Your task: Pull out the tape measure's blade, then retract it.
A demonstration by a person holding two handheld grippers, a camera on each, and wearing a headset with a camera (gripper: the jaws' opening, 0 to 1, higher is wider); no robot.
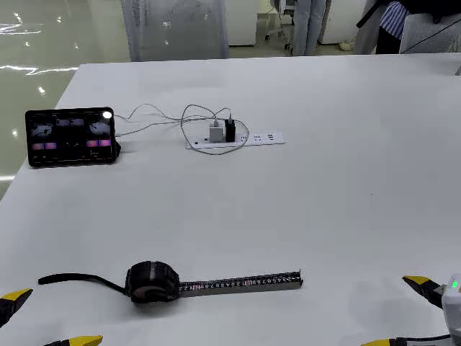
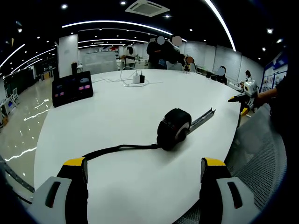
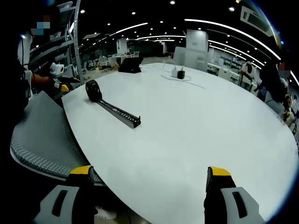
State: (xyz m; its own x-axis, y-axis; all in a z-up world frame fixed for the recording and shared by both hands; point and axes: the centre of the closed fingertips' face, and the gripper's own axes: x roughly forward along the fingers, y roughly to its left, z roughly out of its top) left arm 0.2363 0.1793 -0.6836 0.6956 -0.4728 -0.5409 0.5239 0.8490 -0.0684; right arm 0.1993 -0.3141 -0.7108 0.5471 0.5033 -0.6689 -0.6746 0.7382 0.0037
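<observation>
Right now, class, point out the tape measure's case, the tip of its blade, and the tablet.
tape measure case (image 1: 152, 282), head view, middle of the round black housing.
blade tip (image 1: 297, 277), head view, the far end of the blade.
tablet (image 1: 70, 136), head view, centre of its lit screen.

Inspector: Your left gripper (image 2: 145, 164) has two light grey moulded jaw shells. Each is capped by a yellow tip with black on the inner face. One dark oblong slot is cut into each shell.

Second inspector: Your right gripper (image 3: 148, 173) is the same pattern: grey shells, one slot apiece, yellow caps over black.

Inspector: At the lower corners of the head view, your yellow tips taper to narrow points, with black behind them.

Second inspector: At the lower right edge there, your gripper's housing is white with a small green light.
</observation>
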